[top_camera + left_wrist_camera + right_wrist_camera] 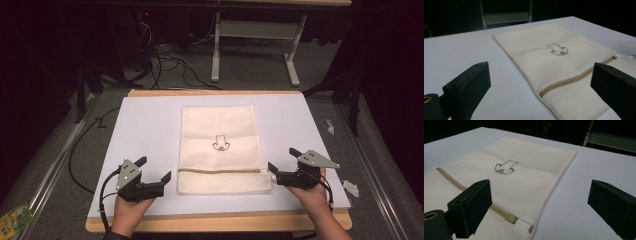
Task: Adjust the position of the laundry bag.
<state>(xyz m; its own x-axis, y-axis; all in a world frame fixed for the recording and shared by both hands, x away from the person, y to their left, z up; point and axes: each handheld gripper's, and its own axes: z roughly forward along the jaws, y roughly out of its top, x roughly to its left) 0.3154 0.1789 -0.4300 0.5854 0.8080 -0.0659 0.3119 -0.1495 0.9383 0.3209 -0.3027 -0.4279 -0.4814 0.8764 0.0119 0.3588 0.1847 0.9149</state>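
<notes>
Mesh bag [218,145], cream-coloured, lies flat in the middle of the white counter [145,125], with a tan zipper [218,171] running across it near the person's edge and a small dark outline drawing [220,143] at its centre. The left tool [153,168] rests on the counter just beside the bag's left edge, its jaws spread and holding nothing. The right tool [281,159] sits at the bag's right edge by the zipper's end, jaws also spread and empty. Beyond the counter, cables [170,62] trail over the floor beside a pale table frame [255,45]. Paper scraps [350,187] lie right of the counter.
</notes>
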